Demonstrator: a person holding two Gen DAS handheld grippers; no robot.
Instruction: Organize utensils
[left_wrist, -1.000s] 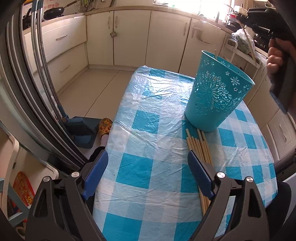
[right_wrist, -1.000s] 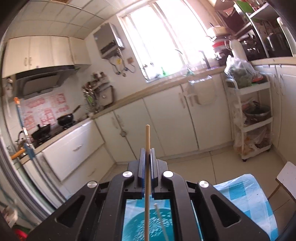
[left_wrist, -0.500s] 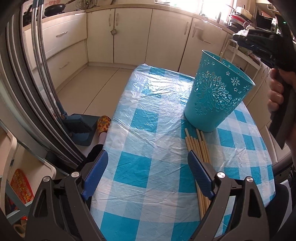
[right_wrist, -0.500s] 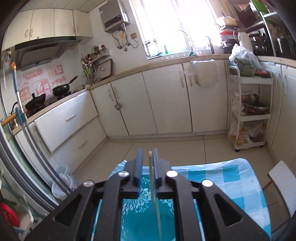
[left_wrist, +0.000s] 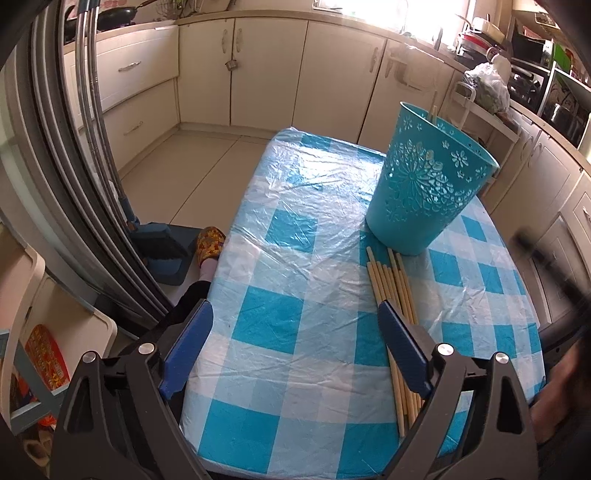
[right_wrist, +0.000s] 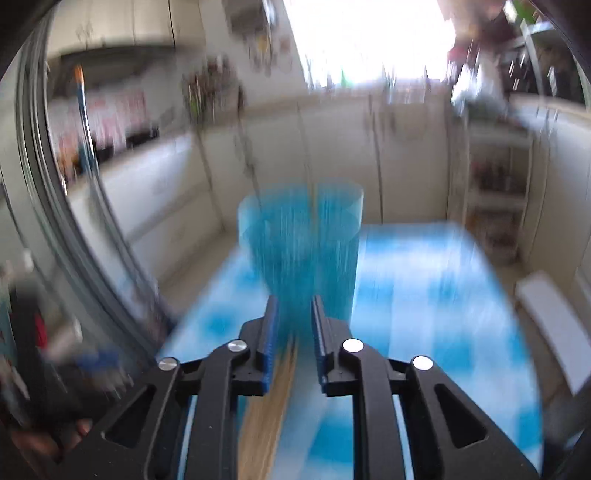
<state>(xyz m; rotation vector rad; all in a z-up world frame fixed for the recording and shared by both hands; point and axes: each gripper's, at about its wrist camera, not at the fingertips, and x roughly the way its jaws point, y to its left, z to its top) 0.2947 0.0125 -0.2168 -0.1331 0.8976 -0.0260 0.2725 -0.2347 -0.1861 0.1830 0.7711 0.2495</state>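
Kitchen setting: cream cabinets (left_wrist: 266, 74) along the far wall, bright window above, tiled floor. Table (left_wrist: 295, 258) under a blue-and-white checked plastic cloth fills the middle of the left wrist view.

Teal perforated bin (left_wrist: 424, 192) stands upright toward the table's far right. At least one stick tip (left_wrist: 435, 110) shows above its far rim, so some chopsticks are already inside.

Loose chopsticks (left_wrist: 391, 291), a bundle of pale wooden sticks, lie flat on the cloth just on the near side of the bin's base. Long axis runs from the bin toward the table's near edge, roughly parallel to the view direction of both cameras.

Left gripper (left_wrist: 291, 347): fingers spread wide, nothing between them, hanging over the near edge of the table. The bundle passes under or just beside its right finger.

Right gripper (right_wrist: 293, 343): jaws parted with a modest gap, empty. Frame heavily motion-blurred; the tan streak (right_wrist: 273, 406) low in the gap is probably the bundle on the table, directly below and ahead, with the bin beyond.

Judgement: the next pick falls to the right gripper, which sits in line with the sticks. Because the sticks run lengthwise along its pointing direction, its fingers would straddle a stick across its width, a workable pinch. Separating one stick from tightly packed neighbours is the likely difficulty.
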